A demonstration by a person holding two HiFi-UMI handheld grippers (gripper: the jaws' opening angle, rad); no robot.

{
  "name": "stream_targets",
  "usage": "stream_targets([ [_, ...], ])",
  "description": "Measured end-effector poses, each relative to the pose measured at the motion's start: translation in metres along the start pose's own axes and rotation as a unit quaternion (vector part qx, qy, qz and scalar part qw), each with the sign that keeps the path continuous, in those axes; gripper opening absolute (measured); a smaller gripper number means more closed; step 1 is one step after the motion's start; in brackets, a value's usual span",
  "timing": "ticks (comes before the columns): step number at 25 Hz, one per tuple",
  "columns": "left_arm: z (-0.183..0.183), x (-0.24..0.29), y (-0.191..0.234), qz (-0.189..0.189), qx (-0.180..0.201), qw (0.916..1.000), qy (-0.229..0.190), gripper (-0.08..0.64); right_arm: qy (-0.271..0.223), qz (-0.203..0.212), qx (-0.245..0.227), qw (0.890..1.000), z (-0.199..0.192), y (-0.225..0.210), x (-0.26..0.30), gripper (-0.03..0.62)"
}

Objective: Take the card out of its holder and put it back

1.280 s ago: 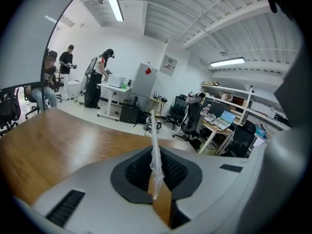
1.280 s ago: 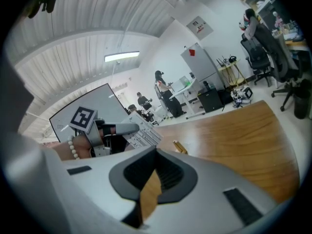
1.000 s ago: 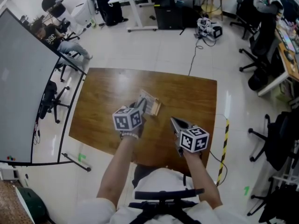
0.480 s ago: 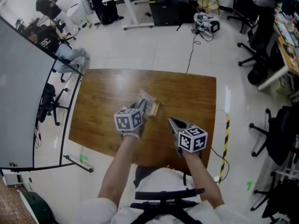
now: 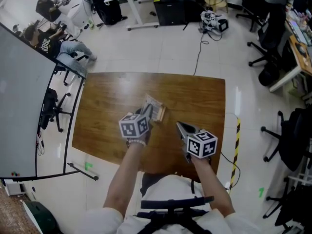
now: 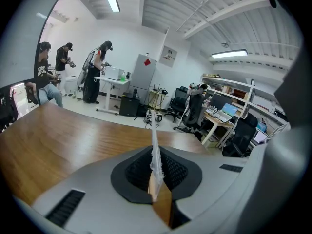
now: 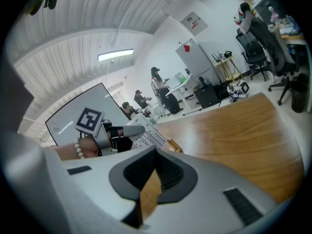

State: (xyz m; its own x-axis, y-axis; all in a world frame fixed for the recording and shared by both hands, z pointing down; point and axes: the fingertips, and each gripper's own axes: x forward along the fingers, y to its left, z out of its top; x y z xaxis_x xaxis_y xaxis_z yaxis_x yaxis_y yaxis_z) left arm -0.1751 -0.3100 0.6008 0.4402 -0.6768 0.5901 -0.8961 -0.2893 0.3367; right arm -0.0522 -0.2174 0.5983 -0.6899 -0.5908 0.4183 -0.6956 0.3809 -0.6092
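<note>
Clenched, the left gripper pinches a thin white printed card by one edge, and in the left gripper view the card stands up edge-on from between its pads. In the right gripper view the card slants away from that gripper down toward a small light wooden holder, which sits on the brown wooden bench near its middle. The card's far edge appears to meet the holder, but the joint is small in every view, so I cannot tell whether it sits in the slot or only touches the top. The right gripper is closed too, with nothing between its pads and only the bench showing through the slit. In the head view it hangs over the near part of the bench, near the holder but not touching it, so the holder stands unbraced. My reading is that the step in hand has the card at the mouth of the holder, either coming out or going back in, and these pictures do not settle which. The next move calls for keeping the card's lower edge in line with the slot and moving it straight along the slot, not at a slant. A light, unheld holder may tip or slide if the card drags sideways. Bringing the right gripper against the holder would steady it, and the left gripper should let go only once the card stands seated.
</note>
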Motion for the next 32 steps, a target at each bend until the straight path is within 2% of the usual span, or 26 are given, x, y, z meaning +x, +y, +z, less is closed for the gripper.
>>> stream_targets([
  [32,-0.017,0.014,0.004,0.009,0.011,0.9998,0.014,0.012,0.000,-0.009,0.007,1.000,-0.001,-0.009,-0.002,0.008],
])
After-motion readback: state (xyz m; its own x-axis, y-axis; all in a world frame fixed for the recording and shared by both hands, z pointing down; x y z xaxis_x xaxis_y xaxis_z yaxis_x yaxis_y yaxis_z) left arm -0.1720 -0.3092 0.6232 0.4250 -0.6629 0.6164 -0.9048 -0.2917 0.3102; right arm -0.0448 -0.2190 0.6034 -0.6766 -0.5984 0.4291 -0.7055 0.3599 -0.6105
